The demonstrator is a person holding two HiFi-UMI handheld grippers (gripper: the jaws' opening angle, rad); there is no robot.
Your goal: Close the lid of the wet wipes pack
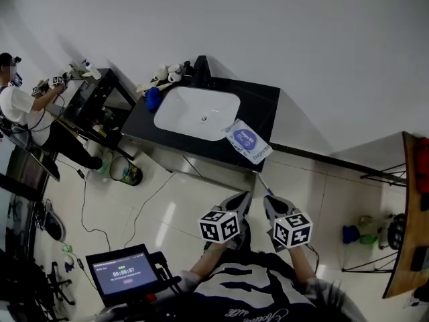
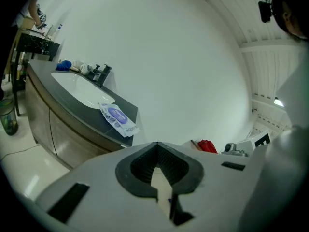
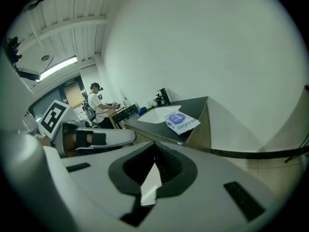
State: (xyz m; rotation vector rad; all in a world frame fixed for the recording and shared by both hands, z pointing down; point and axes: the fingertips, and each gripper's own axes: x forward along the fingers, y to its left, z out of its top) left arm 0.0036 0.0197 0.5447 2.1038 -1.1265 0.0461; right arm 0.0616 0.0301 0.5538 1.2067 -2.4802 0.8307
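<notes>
The wet wipes pack [image 1: 247, 141], white with a blue oval label, lies flat on the black counter [image 1: 265, 102] right of the white sink [image 1: 198, 113], overhanging the front edge a little. It also shows in the left gripper view as the pack [image 2: 118, 117] and in the right gripper view as the pack [image 3: 181, 121]. At this distance I cannot tell how its lid stands. My left gripper [image 1: 239, 200] and right gripper [image 1: 271, 203] are held side by side above the floor, well short of the counter. Both point towards the pack with jaws together and nothing between them, as seen on the left gripper [image 2: 157, 144] and right gripper [image 3: 154, 145].
A faucet [image 1: 201, 66], cups and a blue object [image 1: 153, 98] sit behind and left of the sink. Another person [image 1: 20, 106] works at a bench far left. A screen [image 1: 124, 270] stands by my left side. A wooden table [image 1: 405, 233] is at the right. Cables lie on the tiled floor.
</notes>
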